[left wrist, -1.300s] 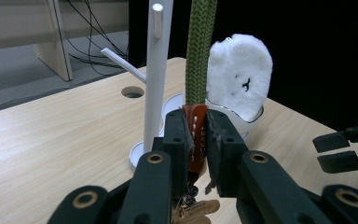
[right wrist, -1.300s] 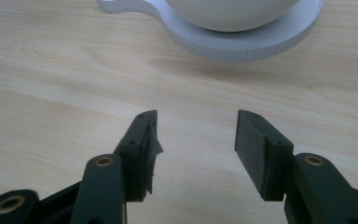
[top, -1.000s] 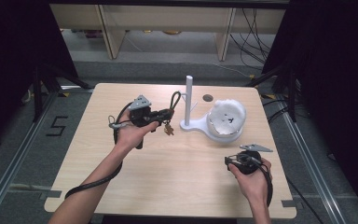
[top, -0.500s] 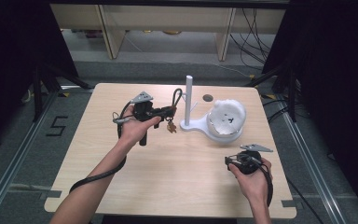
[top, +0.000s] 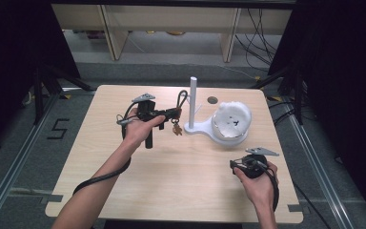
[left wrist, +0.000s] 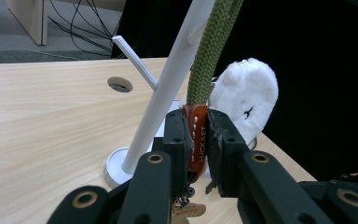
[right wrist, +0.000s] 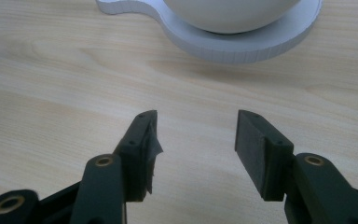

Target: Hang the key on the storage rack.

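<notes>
My left gripper (top: 171, 114) (left wrist: 197, 135) is shut on a keychain: its orange leather tab (left wrist: 197, 140) sits between the jaws, a green rope loop (top: 183, 100) (left wrist: 210, 51) rises from it, and small keys (top: 176, 129) hang below. It is held just left of a white stand's upright post (top: 193, 102) (left wrist: 168, 88). A white fluffy cap (top: 231, 119) (left wrist: 247, 100) rests on the stand's round base (top: 205, 128). My right gripper (top: 238, 164) (right wrist: 193, 140) rests low over the table near the front right, open, nothing between its jaws.
The wooden table (top: 171, 181) has a round cable hole (top: 212, 100) behind the stand. The stand's white base (right wrist: 242, 42) lies just ahead of the right gripper. A short side peg (left wrist: 135, 60) sticks out from the post. Dark floor and shelving lie beyond the table.
My left gripper has carried the keychain rightward and slightly up, bringing the rope loop close to the post. The right gripper has stayed still.
</notes>
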{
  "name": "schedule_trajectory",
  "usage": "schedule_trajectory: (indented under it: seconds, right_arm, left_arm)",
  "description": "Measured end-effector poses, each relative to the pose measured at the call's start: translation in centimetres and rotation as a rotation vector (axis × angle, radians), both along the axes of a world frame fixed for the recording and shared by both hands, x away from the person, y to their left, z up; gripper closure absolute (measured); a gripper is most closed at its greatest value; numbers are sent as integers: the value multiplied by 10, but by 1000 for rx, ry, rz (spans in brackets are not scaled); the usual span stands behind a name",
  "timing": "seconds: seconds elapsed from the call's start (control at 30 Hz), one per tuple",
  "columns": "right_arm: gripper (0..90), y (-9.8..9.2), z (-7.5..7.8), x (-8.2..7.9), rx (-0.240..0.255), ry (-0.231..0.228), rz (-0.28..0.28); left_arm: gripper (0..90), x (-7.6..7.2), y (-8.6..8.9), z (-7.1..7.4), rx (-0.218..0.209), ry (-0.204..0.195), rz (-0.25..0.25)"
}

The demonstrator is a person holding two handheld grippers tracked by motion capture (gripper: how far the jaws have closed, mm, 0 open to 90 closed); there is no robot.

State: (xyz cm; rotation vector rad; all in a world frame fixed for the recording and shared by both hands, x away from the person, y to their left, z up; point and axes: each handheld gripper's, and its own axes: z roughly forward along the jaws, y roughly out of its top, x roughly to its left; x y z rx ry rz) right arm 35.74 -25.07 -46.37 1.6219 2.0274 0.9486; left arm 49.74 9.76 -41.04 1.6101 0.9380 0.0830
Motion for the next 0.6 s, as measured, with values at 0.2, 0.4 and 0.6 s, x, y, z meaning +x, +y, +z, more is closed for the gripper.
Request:
schedule_trajectory:
  seconds: [0.2,0.4,0.6]
  right_arm:
    - [496,0,1,-1,5,5,-10]
    - [496,1,1,-1,13,3,-4]
    - [497,1,0,-2,5,2,7]
  left_arm:
    - [782,3,-1,-2,-14,23,6]
    - [782,6,0,-3,-32,45,12]
    - [782,7,0,-3,-45,56,20]
